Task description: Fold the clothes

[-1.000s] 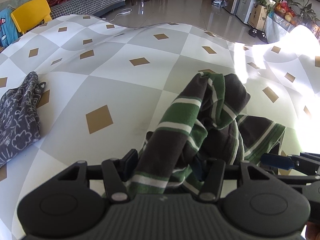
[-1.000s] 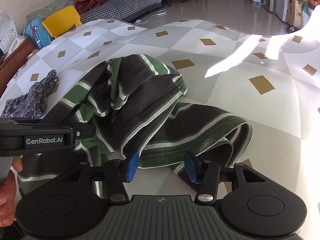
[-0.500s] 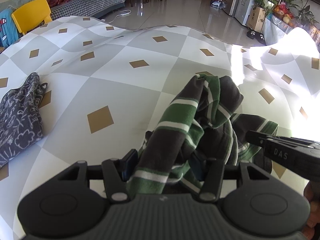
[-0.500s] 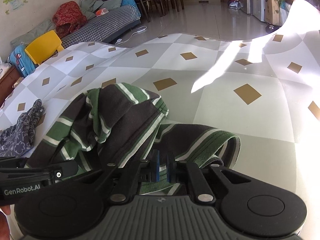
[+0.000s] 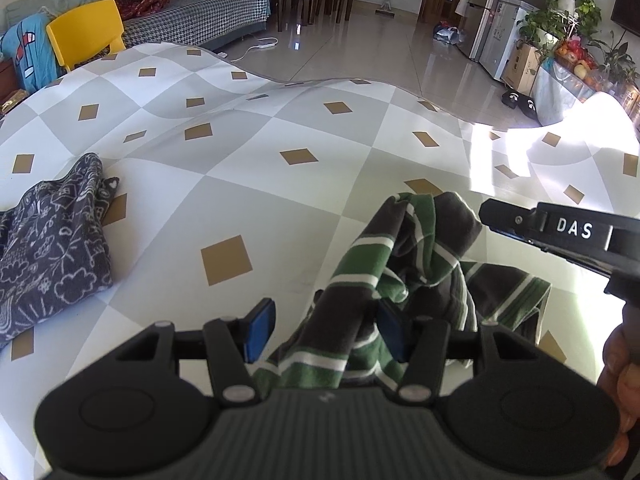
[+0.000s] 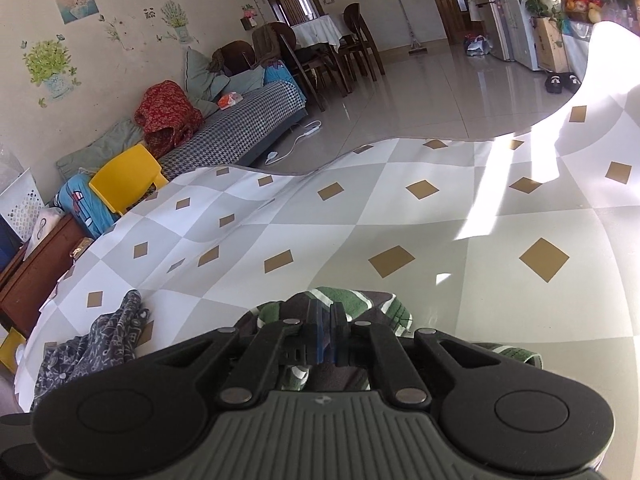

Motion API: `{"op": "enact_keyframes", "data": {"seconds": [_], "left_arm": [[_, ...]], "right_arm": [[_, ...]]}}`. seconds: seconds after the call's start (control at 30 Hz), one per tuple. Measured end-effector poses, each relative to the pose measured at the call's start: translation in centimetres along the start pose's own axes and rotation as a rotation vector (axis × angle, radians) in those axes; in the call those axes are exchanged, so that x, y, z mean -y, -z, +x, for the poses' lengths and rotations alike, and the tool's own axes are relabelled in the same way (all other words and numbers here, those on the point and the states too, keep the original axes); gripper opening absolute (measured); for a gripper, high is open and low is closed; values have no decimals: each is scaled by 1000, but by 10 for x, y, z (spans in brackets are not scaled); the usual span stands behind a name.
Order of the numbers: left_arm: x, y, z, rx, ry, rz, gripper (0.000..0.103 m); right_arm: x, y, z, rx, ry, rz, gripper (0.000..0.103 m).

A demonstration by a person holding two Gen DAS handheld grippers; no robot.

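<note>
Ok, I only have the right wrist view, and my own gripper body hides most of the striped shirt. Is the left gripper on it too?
Observer: Yes. The left gripper has a thick bunch of the striped shirt clamped in its jaws.
Operator: Is the cloth off the table?
Observer: Partly. It rises to a peak at the tip of the right gripper, but a striped hem beyond it lies on the tablecloth.
Operator: Is it spread flat between the grippers?
Observer: No, it is crumpled and twisted there.
</note>
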State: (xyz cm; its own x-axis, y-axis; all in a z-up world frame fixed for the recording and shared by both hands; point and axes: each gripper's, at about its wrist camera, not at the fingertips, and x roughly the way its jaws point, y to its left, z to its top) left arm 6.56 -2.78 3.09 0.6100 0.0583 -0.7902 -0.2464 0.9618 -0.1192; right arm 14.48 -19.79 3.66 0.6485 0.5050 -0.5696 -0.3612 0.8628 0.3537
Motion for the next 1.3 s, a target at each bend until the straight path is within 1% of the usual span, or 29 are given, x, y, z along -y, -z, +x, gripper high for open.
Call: {"op": "enact_keyframes", "data": {"seconds": [0.17, 0.27, 0.4, 0.43, 0.53, 0.63, 0.7, 0.83, 0.97, 1.1, 1.3], "left_arm": [[-18, -6, -2, -2, -3, -76, 53], [-28, -8, -3, 0, -11, -115, 53], [-45, -10, 4, -23, -44, -179, 53], [-49, -10, 6, -33, -57, -195, 54], [-67, -6, 16, -76, -99, -267, 56], [-77, -3, 22, -106, -116, -309, 57], [-79, -3, 23, -105, -127, -304, 57], [-78, -3, 22, -97, -140, -288, 62], [-82, -2, 25, -103, -157, -289, 64], [-88, 0, 27, -112, -170, -303, 66], [-91, 2, 28, -114, -181, -293, 69]], "right_arm": [[-6, -2, 8, 10, -40, 29, 5], [-10, -4, 12, 16, -49, 39, 6], [-13, -3, 15, 8, -31, 45, 7], [-13, -3, 15, 1, -25, 44, 7], [-10, -1, 15, -17, -5, 38, 11], [-5, -1, 13, -30, 13, 42, 14], [-2, -1, 11, -37, 22, 44, 16], [2, 1, 7, -67, 39, 35, 18], [4, 6, 5, -109, 51, 7, 24], [6, 12, 3, -148, 57, -20, 26], [12, 22, 5, -216, 82, -37, 29]]}}
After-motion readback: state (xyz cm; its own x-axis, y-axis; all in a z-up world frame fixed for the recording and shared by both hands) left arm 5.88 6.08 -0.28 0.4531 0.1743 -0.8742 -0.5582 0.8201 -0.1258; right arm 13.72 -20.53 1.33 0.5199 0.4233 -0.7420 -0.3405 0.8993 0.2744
